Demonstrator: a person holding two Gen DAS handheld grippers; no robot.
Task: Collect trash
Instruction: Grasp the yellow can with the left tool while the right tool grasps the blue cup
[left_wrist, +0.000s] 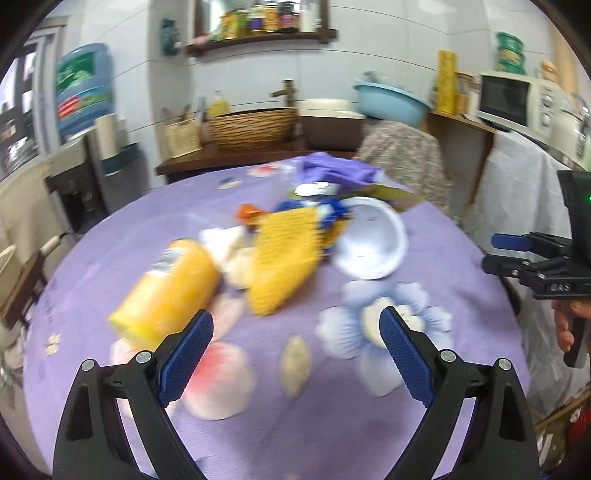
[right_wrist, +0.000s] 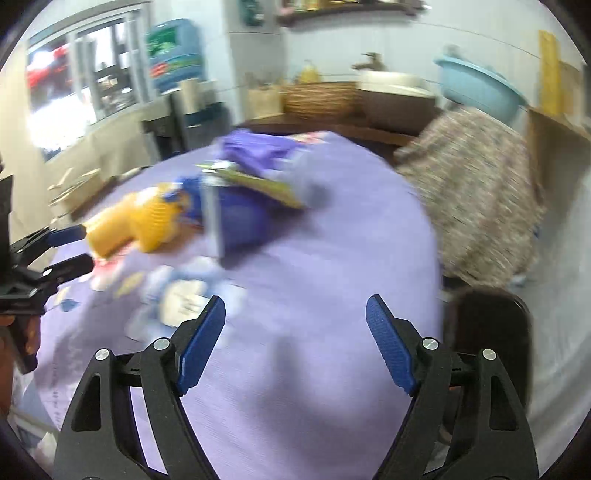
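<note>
A heap of trash lies on the round table with a purple flowered cloth (left_wrist: 332, 424): a yellow bottle (left_wrist: 166, 291) on its side, a yellow ribbed piece (left_wrist: 284, 254), a white bowl (left_wrist: 373, 240) on its side, crumpled white paper (left_wrist: 229, 243), blue and orange wrappers, and a purple bag (left_wrist: 332, 170) behind. My left gripper (left_wrist: 295, 321) is open and empty, just in front of the heap. My right gripper (right_wrist: 295, 310) is open and empty over bare cloth; the heap (right_wrist: 221, 210) lies ahead to its left. Both views are blurred.
The right gripper shows at the right edge of the left wrist view (left_wrist: 535, 262); the left gripper shows at the left edge of the right wrist view (right_wrist: 44, 258). A counter with a wicker basket (left_wrist: 251, 125), a sink and a blue basin (left_wrist: 391, 99) stands behind. A dark chair (right_wrist: 487, 332) is at the table's right.
</note>
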